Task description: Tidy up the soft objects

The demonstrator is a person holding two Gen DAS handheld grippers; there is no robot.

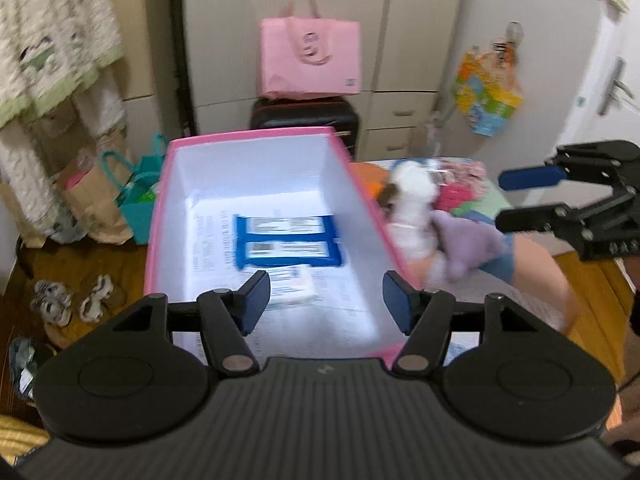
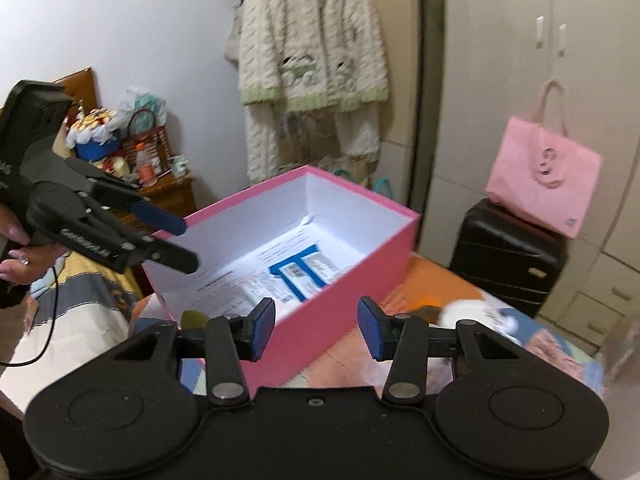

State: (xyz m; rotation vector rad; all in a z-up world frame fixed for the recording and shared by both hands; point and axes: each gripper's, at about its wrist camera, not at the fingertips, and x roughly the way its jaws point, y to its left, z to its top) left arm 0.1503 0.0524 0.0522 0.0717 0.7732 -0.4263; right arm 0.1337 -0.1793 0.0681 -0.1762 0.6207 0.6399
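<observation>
From the left wrist view, we hold the left gripper point(image 1: 326, 298) tilted downward over the near end of the pink box point(image 1: 160, 216), its blue pads apart with nothing between them. Inside the box we see printed sheets, two blue-edged packets point(image 1: 288, 242) and a white packet point(image 1: 290, 284) just below the pads. To the right of the box, on the patterned bedspread point(image 1: 476, 196), lie the soft toys: a white plush point(image 1: 412, 200) and a lilac plush point(image 1: 466, 242) touching it, both blurred. At the right edge the right gripper point(image 1: 502, 200) reaches in sideways, fingers spread and empty, above the toys and clear of them.

From the right wrist view, we keep the right gripper point(image 2: 316, 328) angled down toward the box's near corner point(image 2: 320, 320), jaws parted around empty air. The white plush point(image 2: 464, 312) shows blurred just behind the right finger, outside the box. At the left, a hand point(image 2: 16, 248) grips the handle of the left gripper point(image 2: 182, 242), which points over the box's left wall, fingers spread, holding nothing.
</observation>
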